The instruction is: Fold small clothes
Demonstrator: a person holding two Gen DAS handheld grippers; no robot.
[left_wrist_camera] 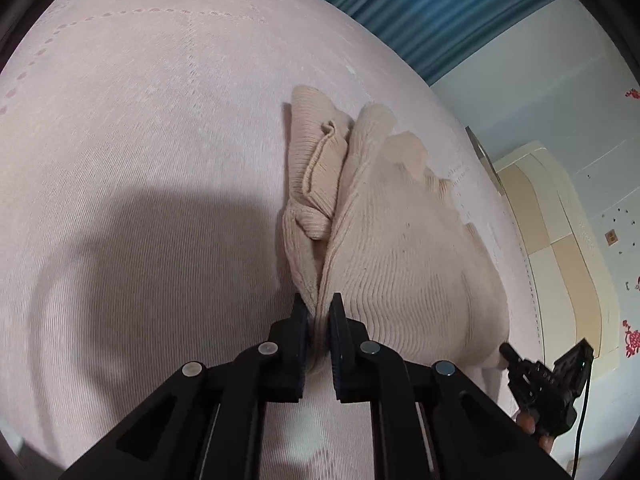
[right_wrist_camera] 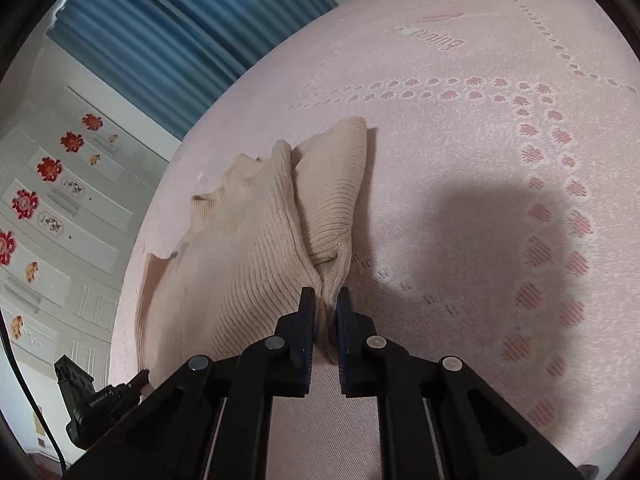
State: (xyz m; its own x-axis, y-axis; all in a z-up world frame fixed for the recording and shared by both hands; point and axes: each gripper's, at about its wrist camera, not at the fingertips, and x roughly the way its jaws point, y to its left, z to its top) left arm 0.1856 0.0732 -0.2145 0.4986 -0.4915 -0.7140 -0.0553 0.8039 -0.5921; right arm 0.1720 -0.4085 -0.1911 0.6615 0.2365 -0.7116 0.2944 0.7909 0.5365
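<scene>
Both claws pinch the beige knit garment (left_wrist_camera: 400,248): left gripper (left_wrist_camera: 319,312) and right gripper (right_wrist_camera: 325,308) each clamp a bunched edge, the rest draped on the pink bedspread (left_wrist_camera: 140,140).

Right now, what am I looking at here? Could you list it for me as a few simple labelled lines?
garment: beige ribbed knit sweater, bunched, partly lifted
surface: pink patterned bedspread
left gripper: shut on a pinch of the sweater's edge
right gripper: shut on another pinch of the sweater's edge
background: blue curtain, wall with red flower decorations
fold state: not yet a neat fold
</scene>
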